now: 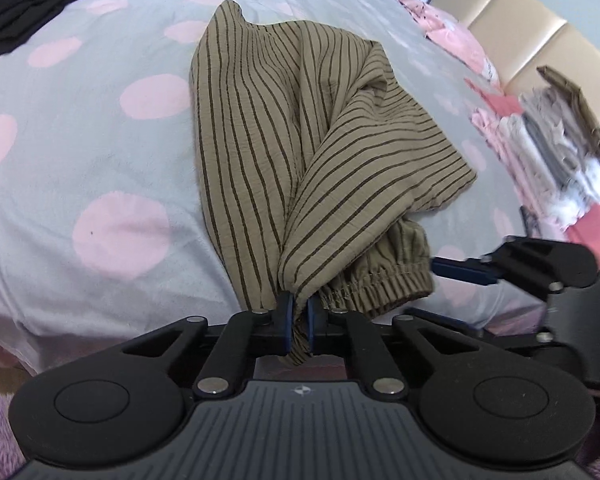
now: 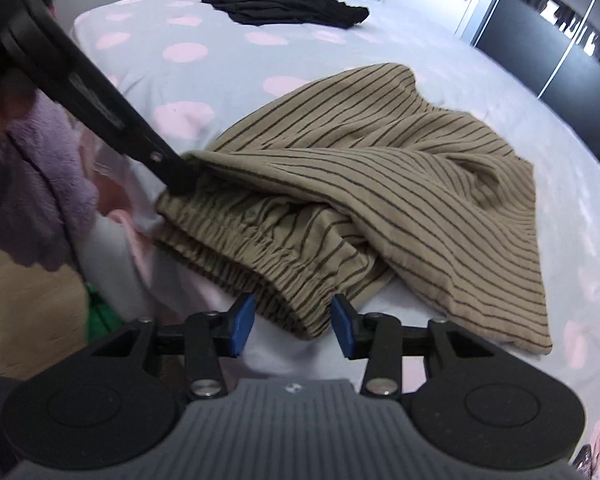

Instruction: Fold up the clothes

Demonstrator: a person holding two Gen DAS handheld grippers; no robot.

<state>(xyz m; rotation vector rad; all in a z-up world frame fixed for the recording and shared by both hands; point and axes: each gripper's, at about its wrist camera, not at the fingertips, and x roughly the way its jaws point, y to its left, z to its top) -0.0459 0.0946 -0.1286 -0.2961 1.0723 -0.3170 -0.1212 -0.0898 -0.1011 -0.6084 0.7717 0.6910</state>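
Note:
A tan garment with dark stripes (image 1: 260, 128) lies crumpled on the bed, its elastic waistband (image 1: 380, 284) toward me. My left gripper (image 1: 298, 320) is shut on a fold of its fabric at the near edge; in the right wrist view the left gripper (image 2: 180, 184) comes in as a black arm from the upper left onto the garment's edge. My right gripper (image 2: 294, 326) stands open, its blue pads (image 2: 244, 324) either side of the waistband's corner (image 2: 296, 304) without squeezing it. The left wrist view shows the right gripper (image 1: 422, 290) at the waistband's right end.
The bed sheet (image 1: 100, 140) is pale grey with pink dots. A black garment (image 2: 284, 6) lies at its far side. A stack of folded clothes (image 1: 560, 160) and pink clothes (image 1: 456, 36) sit by the beige headboard (image 1: 520, 20). A purple fluffy sleeve (image 2: 32, 184) hangs left.

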